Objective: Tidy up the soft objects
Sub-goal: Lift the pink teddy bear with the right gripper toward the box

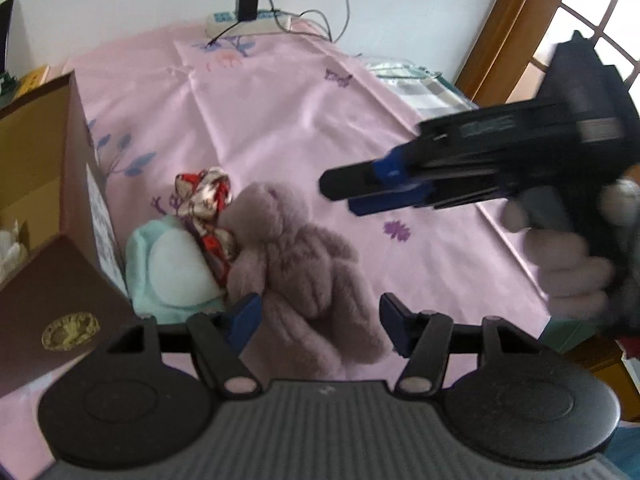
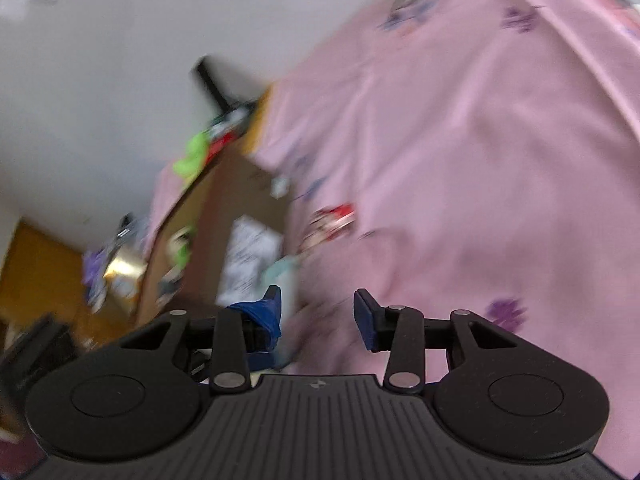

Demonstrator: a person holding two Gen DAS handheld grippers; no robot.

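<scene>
A mauve plush toy (image 1: 296, 256) lies on the pink cloth (image 1: 304, 112), with a red and cream patterned scrunchie (image 1: 206, 204) and a mint green soft item (image 1: 168, 268) to its left. My left gripper (image 1: 318, 322) is open just above the plush, one finger on each side of its lower part. My right gripper (image 1: 344, 190) hangs in the air to the right of the pile. In the blurred right wrist view the right gripper (image 2: 316, 316) is open and empty, with the scrunchie (image 2: 332, 220) and mint item (image 2: 282, 270) ahead.
An open brown cardboard box (image 1: 44, 152) stands at the left, its flap (image 1: 48, 304) near my left finger; it also shows in the right wrist view (image 2: 224, 216). A power strip with charger (image 1: 248, 20) lies at the far edge. A window frame (image 1: 516, 20) is at the right.
</scene>
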